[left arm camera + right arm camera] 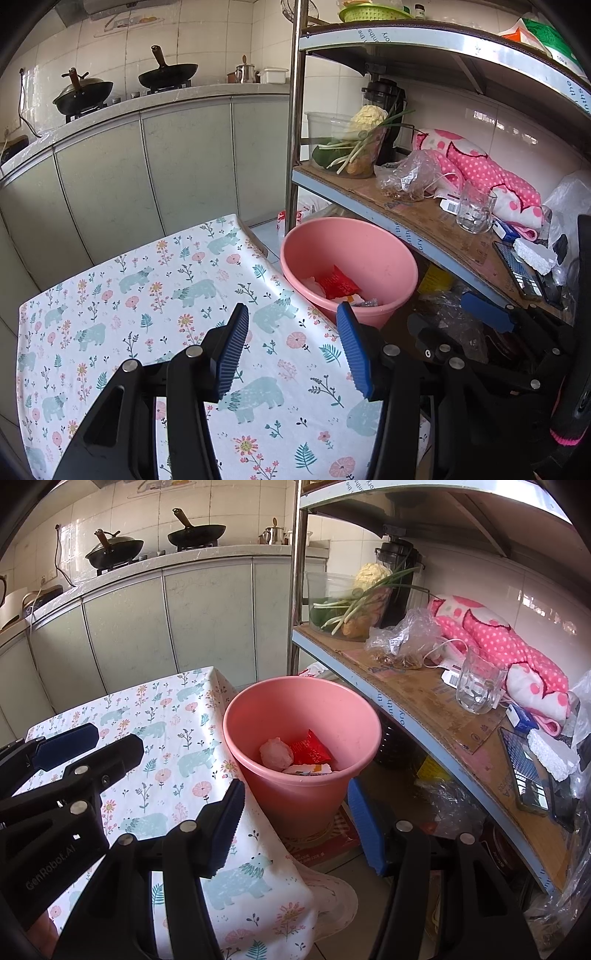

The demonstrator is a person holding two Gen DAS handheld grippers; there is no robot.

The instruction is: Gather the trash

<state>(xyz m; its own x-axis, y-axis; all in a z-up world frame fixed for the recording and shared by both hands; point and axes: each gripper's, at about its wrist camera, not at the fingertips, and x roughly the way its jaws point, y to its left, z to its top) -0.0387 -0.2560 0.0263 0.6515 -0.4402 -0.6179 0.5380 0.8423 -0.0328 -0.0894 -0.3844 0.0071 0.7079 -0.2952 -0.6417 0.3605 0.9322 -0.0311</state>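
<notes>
Both grippers open, nothing held. Left gripper (291, 345) hovers over the floral bear-print tablecloth (155, 295), jaws spread wide, blue pads (232, 347) bare, aimed toward the pink bucket (384, 258) just past the table edge. Right gripper (295, 823) also spread apart and empty, pointing at the same pink bucket (354, 716) from closer, one finger over the cloth corner (258, 886), the other over the floor side. The left gripper's black body shows at the left edge of the right wrist view. Trash sits inside the bucket: red wrapper (309, 752), a pale crumpled wad (275, 753) touching it on the left, some white and orange scraps (310, 768) below them at the near wall. Left wrist view shows the same red wrapper (338, 283) low in the bucket. Bucket stands on the floor between the table and a metal shelf rack (424, 701). On the shelf: clear glass mug (478, 685), crumpled plastic bag (404, 637), pink dotted cloth (506, 646), phone (526, 771), tub with green onions (351, 605). Two woks (168, 74) on the stove at the back counter.
</notes>
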